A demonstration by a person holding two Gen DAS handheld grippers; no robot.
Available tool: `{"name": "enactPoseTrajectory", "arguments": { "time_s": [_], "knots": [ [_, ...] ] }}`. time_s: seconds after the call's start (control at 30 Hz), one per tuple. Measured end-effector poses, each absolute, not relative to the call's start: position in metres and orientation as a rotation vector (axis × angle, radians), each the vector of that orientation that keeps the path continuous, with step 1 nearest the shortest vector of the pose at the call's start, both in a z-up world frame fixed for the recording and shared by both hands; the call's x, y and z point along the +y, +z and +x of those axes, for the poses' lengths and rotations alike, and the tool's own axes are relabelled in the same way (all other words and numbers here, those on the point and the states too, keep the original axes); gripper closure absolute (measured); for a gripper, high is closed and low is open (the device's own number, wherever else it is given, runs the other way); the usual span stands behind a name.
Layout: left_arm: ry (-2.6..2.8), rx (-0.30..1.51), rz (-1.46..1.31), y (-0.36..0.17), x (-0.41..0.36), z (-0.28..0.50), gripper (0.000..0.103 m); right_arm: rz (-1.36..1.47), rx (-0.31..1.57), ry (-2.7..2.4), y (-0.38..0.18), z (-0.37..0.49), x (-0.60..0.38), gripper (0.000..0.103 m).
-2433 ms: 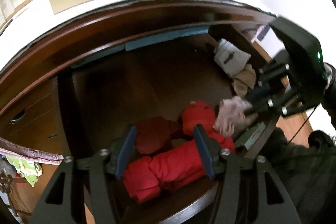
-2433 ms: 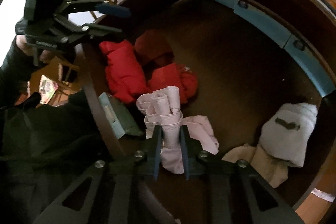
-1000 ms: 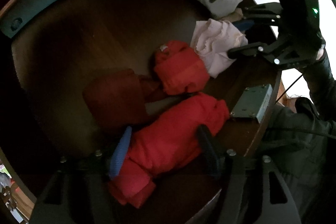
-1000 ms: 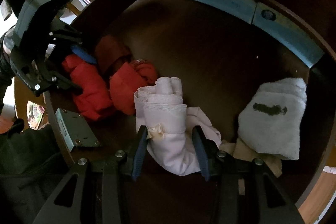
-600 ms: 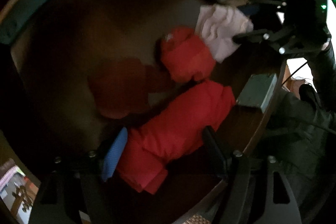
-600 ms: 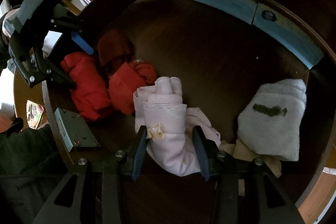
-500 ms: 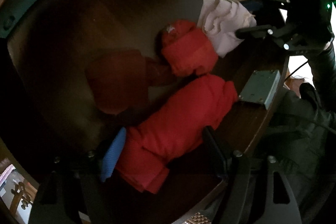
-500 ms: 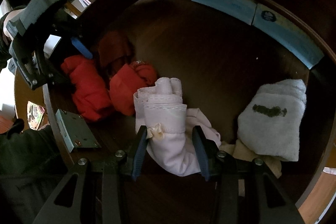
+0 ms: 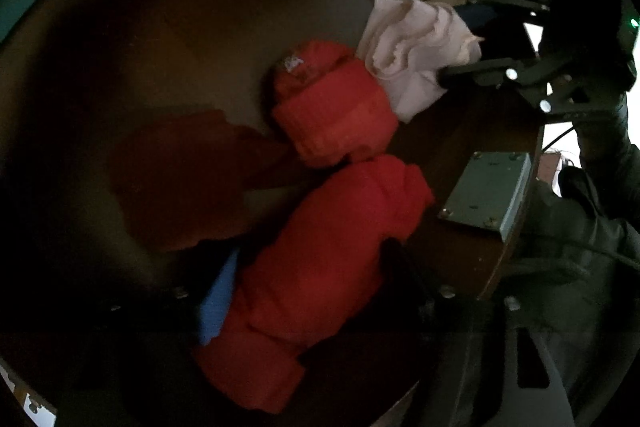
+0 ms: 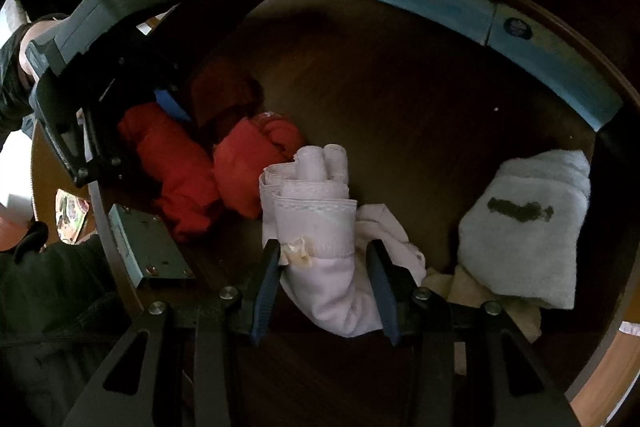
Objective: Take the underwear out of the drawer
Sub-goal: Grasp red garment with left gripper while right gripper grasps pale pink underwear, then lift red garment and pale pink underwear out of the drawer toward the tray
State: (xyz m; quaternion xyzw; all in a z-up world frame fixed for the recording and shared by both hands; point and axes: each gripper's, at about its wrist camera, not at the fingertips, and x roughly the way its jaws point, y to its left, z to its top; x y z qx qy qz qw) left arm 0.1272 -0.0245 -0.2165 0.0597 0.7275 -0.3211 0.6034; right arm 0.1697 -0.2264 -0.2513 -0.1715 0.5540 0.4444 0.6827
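Observation:
In the open wooden drawer, a long red underwear roll lies near the front. My left gripper points down over it with its jaws closing; the blue pad and the dark finger touch the roll's two sides. From the right wrist view that pad sits beside the same red roll. My right gripper is shut on a pale pink underwear roll with a small bow. That gripper and the pink roll also show at the upper right.
A second red roll and a dark red bundle lie beside the long one. A white folded cloth with a dark mark sits over a beige cloth at the right. A metal plate is screwed inside the front panel.
My left gripper has dropped into the drawer and closed in around the long red roll. The right gripper widened from a narrow pinch and has since held still on the pink roll.

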Motion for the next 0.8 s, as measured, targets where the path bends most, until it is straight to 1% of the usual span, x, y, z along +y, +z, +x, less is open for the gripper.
{"name": "enactPoseTrajectory", "arguments": {
  "time_s": [0.07, 0.1, 0.2, 0.3, 0.47, 0.57, 0.6, 0.8],
  "knots": [
    [-0.75, 1.639, 0.15, -0.209, -0.023, 0.122, 0.051, -0.371, 1.246, 1.01, -0.251, 0.171, -0.227, 0.058],
    [-0.746, 1.615, 0.157, -0.203, -0.019, 0.116, 0.055, -0.364, 1.245, 1.021, -0.251, 0.171, -0.228, 0.065],
    [-0.734, 1.546, 0.178, -0.193, -0.016, 0.109, 0.064, -0.349, 1.246, 1.038, -0.251, 0.171, -0.228, 0.073],
    [-0.706, 1.475, 0.192, -0.182, -0.012, 0.1, 0.069, -0.357, 1.23, 1.049, -0.251, 0.17, -0.228, 0.08],
    [-0.688, 1.341, 0.141, -0.161, 0.006, 0.088, 0.07, -0.302, 1.163, 1.059, -0.242, 0.167, -0.235, 0.083],
    [-0.671, 1.271, 0.06, -0.159, 0.021, 0.081, 0.07, -0.268, 1.129, 1.06, -0.237, 0.167, -0.24, 0.083],
    [-0.674, 1.259, 0.037, -0.165, 0.04, 0.082, 0.07, -0.259, 1.118, 1.059, -0.235, 0.167, -0.242, 0.083],
    [-0.626, 1.149, -0.067, -0.159, 0.034, 0.063, 0.07, -0.245, 1.076, 1.044, -0.23, 0.166, -0.243, 0.083]
  ]
}}
